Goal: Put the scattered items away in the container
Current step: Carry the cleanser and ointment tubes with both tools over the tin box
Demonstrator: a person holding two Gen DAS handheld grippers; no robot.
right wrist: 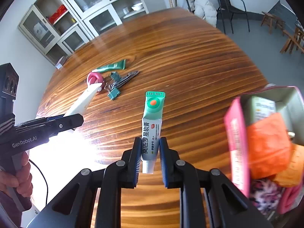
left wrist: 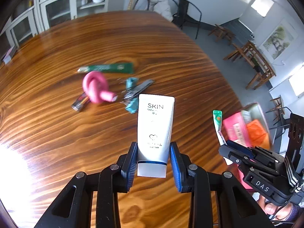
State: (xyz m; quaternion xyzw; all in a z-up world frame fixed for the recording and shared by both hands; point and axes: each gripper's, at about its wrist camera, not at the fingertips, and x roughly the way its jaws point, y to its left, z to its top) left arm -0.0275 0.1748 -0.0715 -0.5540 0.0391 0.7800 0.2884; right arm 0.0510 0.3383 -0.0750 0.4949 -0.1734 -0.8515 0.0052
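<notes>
My left gripper (left wrist: 153, 152) is shut on a white "SKIN" cleanser tube (left wrist: 155, 125), held upright above the wooden table (left wrist: 133, 43). My right gripper (right wrist: 150, 144) is shut on a small green-and-white ointment tube (right wrist: 152, 125), also lifted off the table. In the left wrist view the right gripper (left wrist: 226, 146) shows at the right with that ointment tube (left wrist: 218, 123). The container (right wrist: 288, 98), a pink-edged bin, sits at the right with a pink box (right wrist: 237, 142) and an orange pack (right wrist: 266, 144) inside. Scattered farther back lie a green tube (left wrist: 108, 68), a pink knotted band (left wrist: 96, 88), teal clips with metal pieces (left wrist: 133, 93) and a lipstick-like stick (left wrist: 80, 102).
A bright glare washes out the table's near left part (left wrist: 11, 171). Cabinets (right wrist: 62, 20) stand behind the table, and chairs (right wrist: 228, 1) and wooden stools (left wrist: 252, 60) stand around the far and right sides. A person's hand (right wrist: 20, 178) grips the left gripper's handle.
</notes>
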